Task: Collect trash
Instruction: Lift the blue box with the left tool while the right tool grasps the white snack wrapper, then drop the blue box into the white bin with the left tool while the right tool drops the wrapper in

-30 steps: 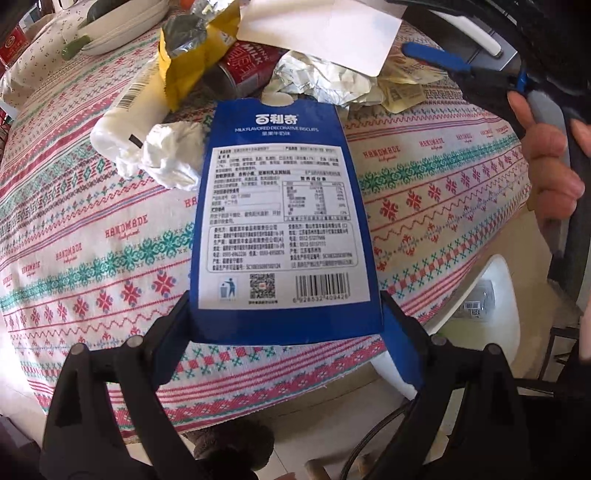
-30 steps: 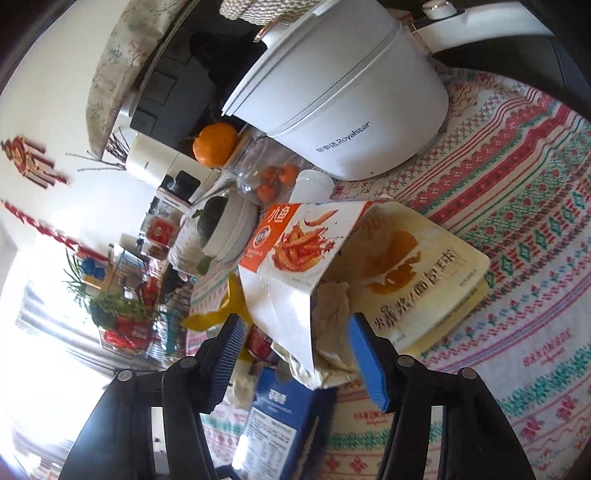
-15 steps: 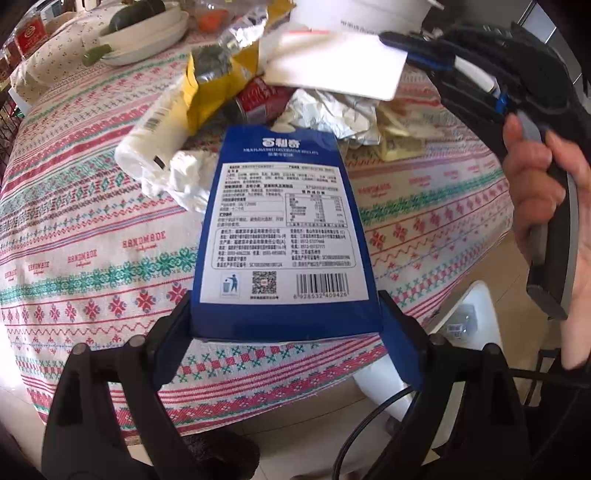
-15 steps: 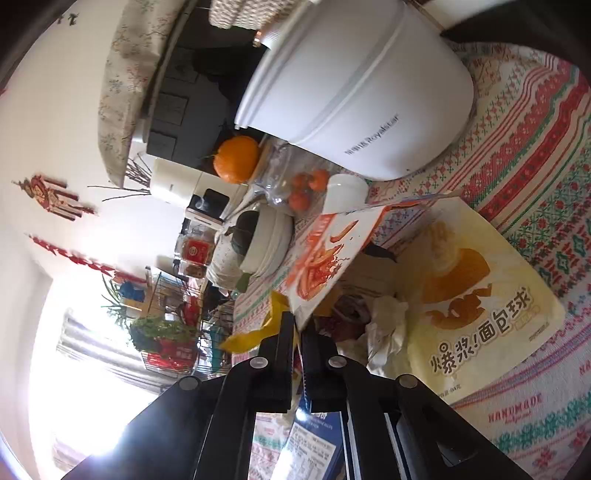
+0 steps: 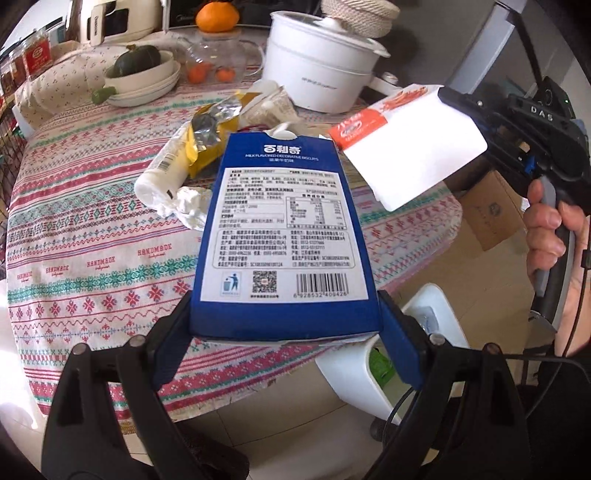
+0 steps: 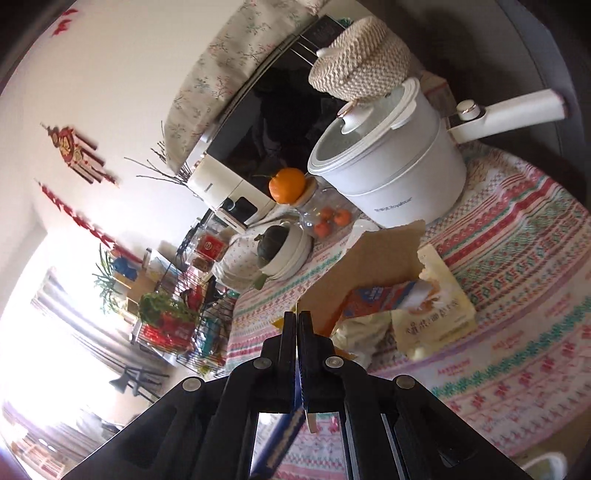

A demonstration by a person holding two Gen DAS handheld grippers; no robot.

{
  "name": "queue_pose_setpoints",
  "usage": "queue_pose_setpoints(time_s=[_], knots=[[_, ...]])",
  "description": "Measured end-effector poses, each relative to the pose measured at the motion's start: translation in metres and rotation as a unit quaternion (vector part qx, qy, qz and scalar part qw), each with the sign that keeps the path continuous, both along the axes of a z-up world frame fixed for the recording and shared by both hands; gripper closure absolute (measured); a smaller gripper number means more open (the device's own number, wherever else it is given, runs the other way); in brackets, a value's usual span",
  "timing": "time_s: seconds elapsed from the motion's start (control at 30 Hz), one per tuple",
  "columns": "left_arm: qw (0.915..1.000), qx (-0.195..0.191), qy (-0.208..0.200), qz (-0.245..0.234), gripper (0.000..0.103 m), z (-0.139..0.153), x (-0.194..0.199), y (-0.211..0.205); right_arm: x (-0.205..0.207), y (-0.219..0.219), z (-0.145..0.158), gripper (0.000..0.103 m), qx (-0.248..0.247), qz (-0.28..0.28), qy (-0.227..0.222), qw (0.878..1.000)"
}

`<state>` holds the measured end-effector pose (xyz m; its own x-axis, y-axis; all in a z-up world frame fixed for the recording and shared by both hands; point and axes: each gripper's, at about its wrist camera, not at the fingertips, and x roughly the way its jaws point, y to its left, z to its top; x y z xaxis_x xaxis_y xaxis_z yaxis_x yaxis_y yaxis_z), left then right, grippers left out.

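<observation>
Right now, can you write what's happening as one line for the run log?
left fingers: clamp blue biscuit box | right fingers: pinch orange-white snack packet | white bin: below | crumpled wrappers: on patterned tablecloth

The blue biscuit box (image 5: pixel 284 236) is held flat above the table edge, label side up, flap toward 12 o'clock. At its 2 o'clock an orange-and-white packet (image 5: pixel 413 147) hangs lifted. Crumpled wrappers (image 5: pixel 214 129) lie at 11 o'clock.

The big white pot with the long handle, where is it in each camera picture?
Left wrist view: the white pot stands at the top centre, at the table's far side, behind the blue biscuit box.
Right wrist view: upper right, lid on, handle pointing right.
Shared landmark: the big orange beside it.
</observation>
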<state>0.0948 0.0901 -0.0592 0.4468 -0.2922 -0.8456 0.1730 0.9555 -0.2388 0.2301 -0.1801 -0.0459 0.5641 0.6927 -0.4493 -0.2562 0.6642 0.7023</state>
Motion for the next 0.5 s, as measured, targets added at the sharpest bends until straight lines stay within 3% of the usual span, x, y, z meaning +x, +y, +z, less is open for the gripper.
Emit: queue_pose_setpoints(time_s=[0.5], knots=[[0.9931, 0.036, 0.008, -0.112, 0.011, -0.01, -0.026, -0.069, -0.103, -0.076, 0.009, 0.101, -0.022, 0.002, 0.029, 0.999]])
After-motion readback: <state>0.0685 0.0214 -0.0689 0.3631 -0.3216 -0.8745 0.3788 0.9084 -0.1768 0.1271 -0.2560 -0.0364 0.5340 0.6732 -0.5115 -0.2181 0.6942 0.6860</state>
